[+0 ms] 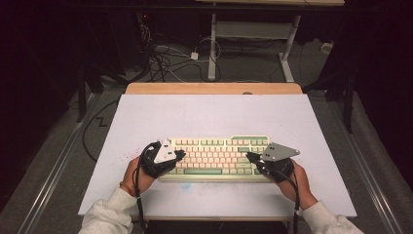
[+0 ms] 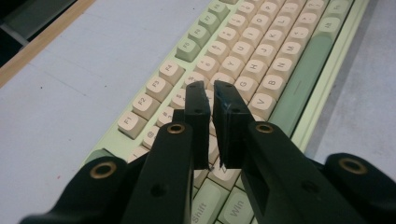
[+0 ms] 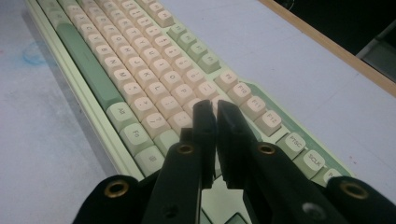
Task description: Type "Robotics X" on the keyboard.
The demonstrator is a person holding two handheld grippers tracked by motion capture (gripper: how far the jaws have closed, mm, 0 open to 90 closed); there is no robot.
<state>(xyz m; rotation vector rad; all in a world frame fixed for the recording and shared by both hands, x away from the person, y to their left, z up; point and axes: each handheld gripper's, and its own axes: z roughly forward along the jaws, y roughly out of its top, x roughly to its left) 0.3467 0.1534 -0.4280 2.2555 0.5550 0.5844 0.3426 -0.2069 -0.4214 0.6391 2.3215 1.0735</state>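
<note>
A pale green keyboard (image 1: 214,156) with cream keys and a green space bar lies near the front of the white table top (image 1: 214,112). My left gripper (image 1: 181,155) hovers over the keyboard's left end, held by a hand in a light sleeve. In the left gripper view its jaws (image 2: 209,86) stand almost together above the number and letter keys (image 2: 280,51), with nothing between them. My right gripper (image 1: 249,156) sits over the keyboard's right part. In the right gripper view its jaws (image 3: 211,105) are closed above the keys (image 3: 140,56) near the right-hand letters, holding nothing.
A wooden strip (image 1: 214,88) borders the table's far edge. Beyond it, on the floor, lie tangled cables (image 1: 165,58) and the metal legs of another table (image 1: 213,48). Bare white surface stretches behind the keyboard and on both sides of it.
</note>
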